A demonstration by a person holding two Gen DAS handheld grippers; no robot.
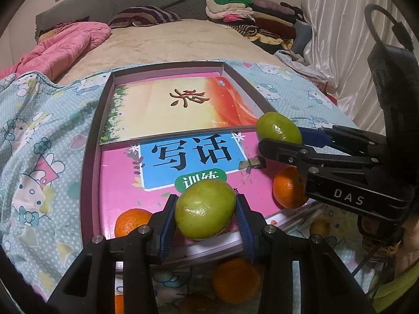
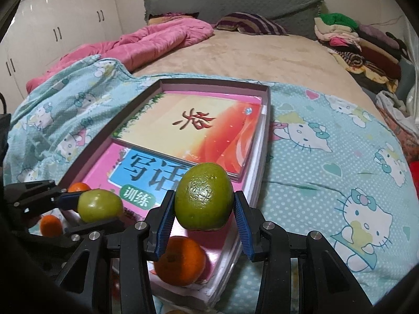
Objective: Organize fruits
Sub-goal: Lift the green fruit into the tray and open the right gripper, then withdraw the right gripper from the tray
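My left gripper [image 1: 205, 210] is shut on a green fruit [image 1: 205, 209] and holds it above the near end of a shallow box [image 1: 90, 136] lined with books. My right gripper [image 2: 204, 201] is shut on a second green fruit [image 2: 203, 196] over the box's right near corner. In the left wrist view the right gripper [image 1: 281, 136] holds its green fruit [image 1: 278, 128] at the box's right side. The left gripper [image 2: 89, 209] and its fruit [image 2: 99, 205] show in the right wrist view. Oranges lie on the pink book [image 1: 130, 221] [image 1: 288, 187] [image 2: 180, 260].
More oranges lie on the Hello Kitty sheet [image 2: 327, 162] near the box [image 1: 235, 280] [image 2: 51, 225]. A pink quilt [image 2: 157, 41] lies at the far left of the bed, a pile of folded clothes [image 2: 351, 41] at the far right. White cupboards [image 2: 52, 26] stand at the left.
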